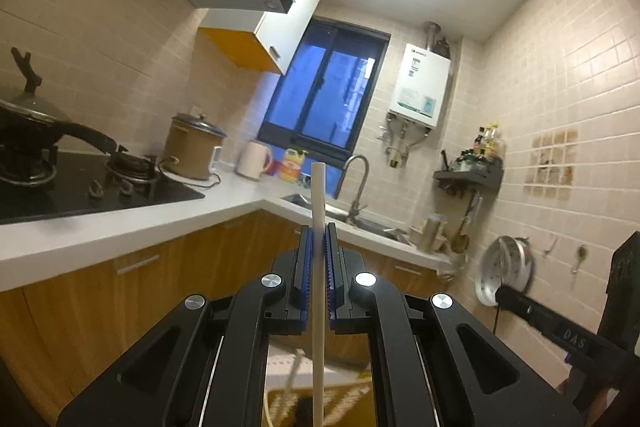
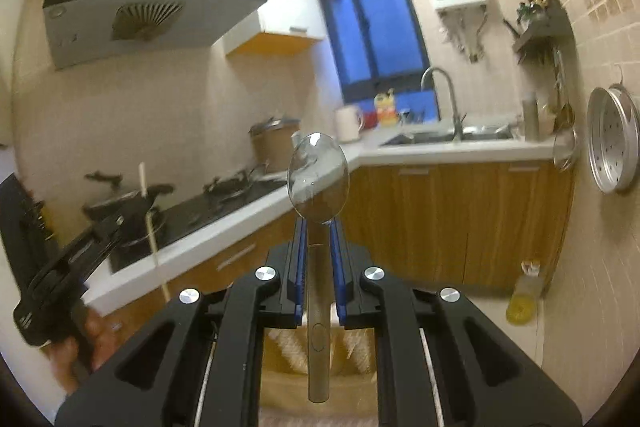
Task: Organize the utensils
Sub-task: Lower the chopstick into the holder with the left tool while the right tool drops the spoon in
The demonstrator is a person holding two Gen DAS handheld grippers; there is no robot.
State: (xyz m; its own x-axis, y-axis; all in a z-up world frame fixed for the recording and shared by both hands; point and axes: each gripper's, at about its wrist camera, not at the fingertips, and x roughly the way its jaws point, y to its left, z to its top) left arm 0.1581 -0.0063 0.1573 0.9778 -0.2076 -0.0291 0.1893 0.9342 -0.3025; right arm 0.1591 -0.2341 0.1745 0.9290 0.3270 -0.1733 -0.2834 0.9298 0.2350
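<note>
Left wrist view: the left gripper (image 1: 319, 247) is clamped on a thin white chopstick-like stick (image 1: 318, 227), held upright above the white counter (image 1: 120, 231). Pinched at one narrow spot, it could pivot or slide out.

Right wrist view: the right gripper (image 2: 318, 239) pinches a shiny steel spoon (image 2: 318, 179), bowl up. Its smooth handle might slip downward.
</note>
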